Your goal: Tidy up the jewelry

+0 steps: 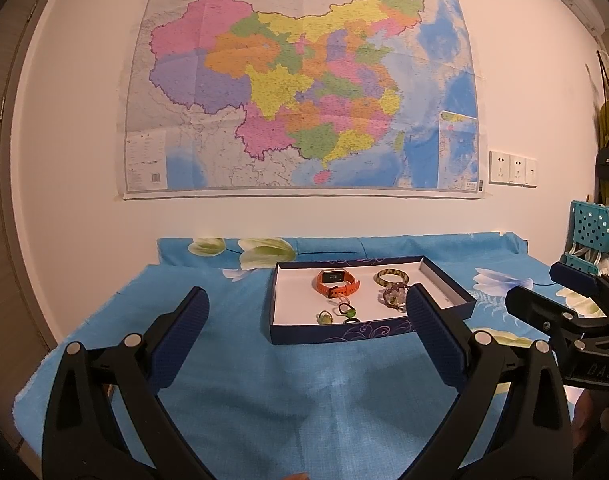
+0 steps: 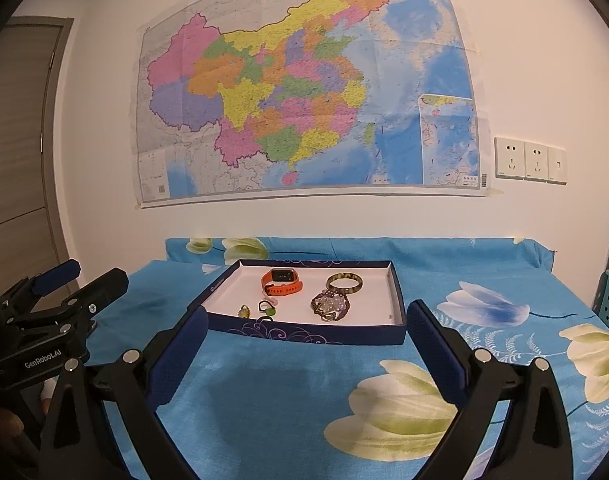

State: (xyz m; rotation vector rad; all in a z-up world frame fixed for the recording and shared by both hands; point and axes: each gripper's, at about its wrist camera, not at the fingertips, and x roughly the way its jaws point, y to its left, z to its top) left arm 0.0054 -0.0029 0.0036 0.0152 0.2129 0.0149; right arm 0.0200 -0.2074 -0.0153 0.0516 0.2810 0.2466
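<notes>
A shallow dark-blue box with a white inside (image 1: 296, 312) (image 2: 396, 292) sits on the blue flowered cloth. In it lie an orange watch (image 1: 338, 282) (image 2: 282, 282), a green-brown bangle (image 1: 392, 277) (image 2: 344, 283), a beaded bracelet (image 1: 394, 298) (image 2: 331, 306) and small rings with green stones (image 1: 325, 317) (image 2: 244, 311). My left gripper (image 1: 306, 312) is open and empty, held in front of the box. My right gripper (image 2: 306, 328) is open and empty, also in front of the box. Each gripper shows at the edge of the other's view.
The cloth-covered table (image 1: 296, 392) (image 2: 288, 392) stands against a white wall with a large map (image 1: 300, 84). A teal plastic basket rack (image 1: 592, 232) stands at the right. A door (image 2: 20, 140) is at the left. Wall sockets (image 2: 530, 160) sit right of the map.
</notes>
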